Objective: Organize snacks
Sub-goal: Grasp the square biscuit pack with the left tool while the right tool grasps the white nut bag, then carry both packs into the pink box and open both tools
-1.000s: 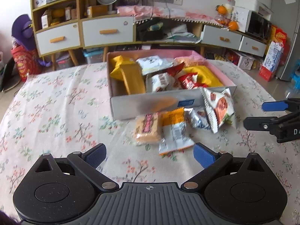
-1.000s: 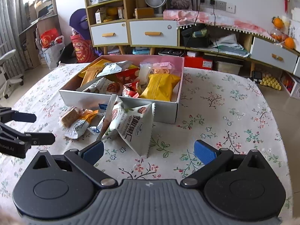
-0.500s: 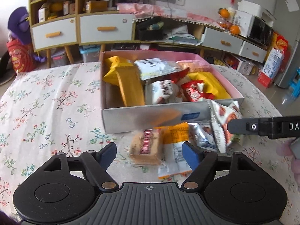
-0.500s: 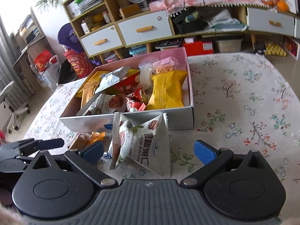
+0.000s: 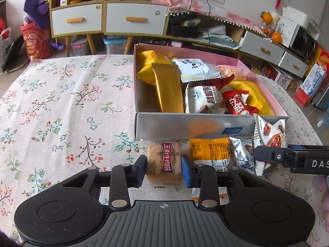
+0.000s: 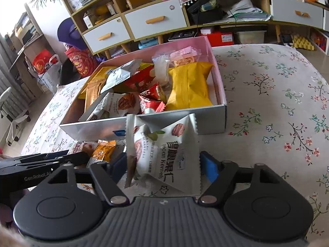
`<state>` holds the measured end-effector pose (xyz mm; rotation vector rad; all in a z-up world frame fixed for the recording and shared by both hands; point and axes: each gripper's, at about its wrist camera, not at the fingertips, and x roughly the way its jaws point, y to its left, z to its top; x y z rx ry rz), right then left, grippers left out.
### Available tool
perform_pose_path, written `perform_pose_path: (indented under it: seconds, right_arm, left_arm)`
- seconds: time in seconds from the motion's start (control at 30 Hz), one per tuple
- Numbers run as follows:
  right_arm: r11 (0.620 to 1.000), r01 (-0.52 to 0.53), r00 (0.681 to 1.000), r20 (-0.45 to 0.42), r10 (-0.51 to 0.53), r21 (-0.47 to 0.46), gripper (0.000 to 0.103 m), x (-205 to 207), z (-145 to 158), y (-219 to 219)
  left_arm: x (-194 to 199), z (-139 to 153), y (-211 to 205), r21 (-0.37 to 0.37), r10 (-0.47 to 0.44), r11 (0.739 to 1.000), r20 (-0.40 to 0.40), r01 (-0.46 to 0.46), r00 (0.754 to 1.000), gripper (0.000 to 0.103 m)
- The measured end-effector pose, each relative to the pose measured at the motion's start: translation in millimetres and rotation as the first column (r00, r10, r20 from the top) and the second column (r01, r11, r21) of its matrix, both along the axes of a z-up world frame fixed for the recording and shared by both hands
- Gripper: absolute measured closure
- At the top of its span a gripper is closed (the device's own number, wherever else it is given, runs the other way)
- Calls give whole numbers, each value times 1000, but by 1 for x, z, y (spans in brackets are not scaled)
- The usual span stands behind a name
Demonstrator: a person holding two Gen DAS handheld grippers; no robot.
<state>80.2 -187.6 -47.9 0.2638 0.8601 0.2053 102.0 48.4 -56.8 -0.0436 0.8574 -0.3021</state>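
The picking step is in hand; the left gripper point(image 5: 163, 167), its jaws just closing, is clamped on the brown clear-wrapped biscuit pack point(image 5: 163, 162) near the tabletop's front edge; the right gripper point(image 6: 162, 165), jaws just closing too, is set around the white pecan kernel pouch point(image 6: 164, 150), the grip not seen as complete; next, lifting into the pink cardboard box point(image 5: 205, 126) is called for.

bright, even daylight fills both views. in the right wrist view it pours in from the upper left, where the wall point(image 6: 44, 21) washes out almost white. shadows on the tablecloth point(image 5: 61, 107) are soft and short, darkest just under the box point(image 5: 185, 126). the box front shows a dull sheen with an orange reflection. strong fisheye bending curves the shelves point(image 5: 82, 10) and darkens the corners. focus is sharp throughout, with no motion blur.
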Motion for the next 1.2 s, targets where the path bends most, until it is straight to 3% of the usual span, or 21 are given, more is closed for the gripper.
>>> perform_pose_path:
  seconds: [0.2,0.53,0.97,1.2]
  right_arm:
    - [1000,-24,1000,2,24,-20,52,2,7,7]
    - [1000,-21,999,-27,21,-17,56,2,11,7]
    - [1000,-4,999,-34,3,-20,56,-9,25,7]
    - [1000,21,999,-35,-21,10,56,-12,33,4]
  left_arm:
    - [-1,2,-3,12,5,1000,-4,-5,1000,71]
    - [-7,10,-3,12,1,1000,-1,-1,1000,71]
    - [-29,33,-17,52,-63,997,62,59,996,71]
    - [-33,44,-15,24,-41,999,86,39,995,71]
